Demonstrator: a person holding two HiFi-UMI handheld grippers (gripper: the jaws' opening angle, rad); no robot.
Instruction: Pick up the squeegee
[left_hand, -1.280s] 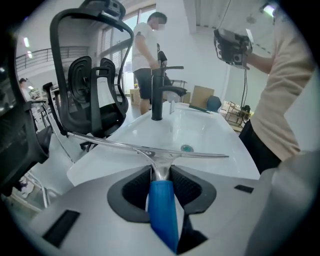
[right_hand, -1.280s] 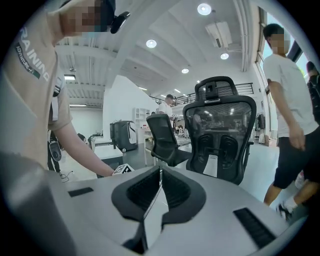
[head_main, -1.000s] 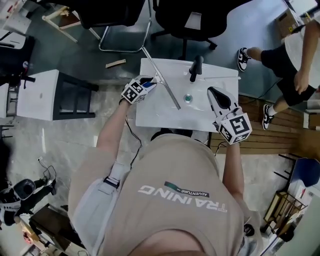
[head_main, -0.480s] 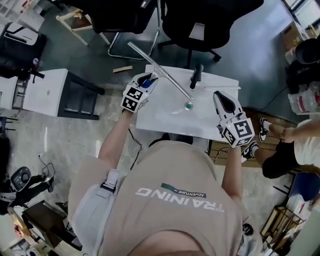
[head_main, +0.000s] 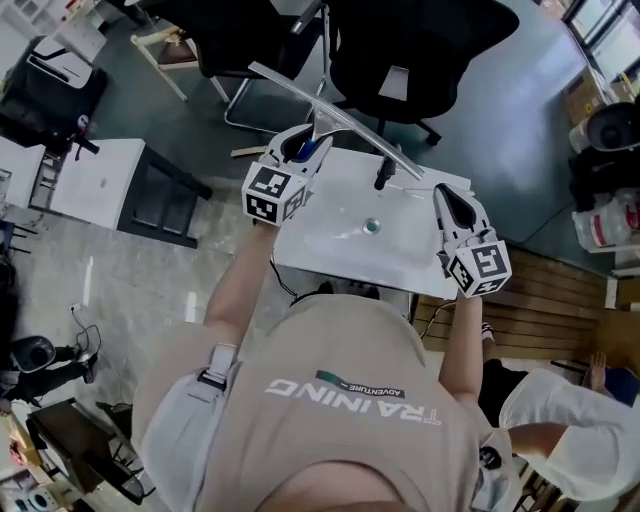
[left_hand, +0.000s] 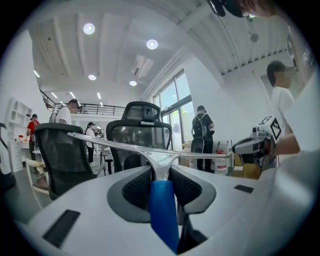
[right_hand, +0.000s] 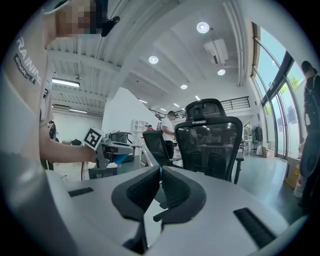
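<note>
One squeegee, handle half hidden, clamped by left gripper; right gripper closed, empty.

A white square table bears a small round green object and a stubby black handle-like item, with a black office chair beyond it, a low white cabinet to its left and pale wooden floor slats to its right.

Office chairs crowd beyond the table; leftward floor lies open.
</note>
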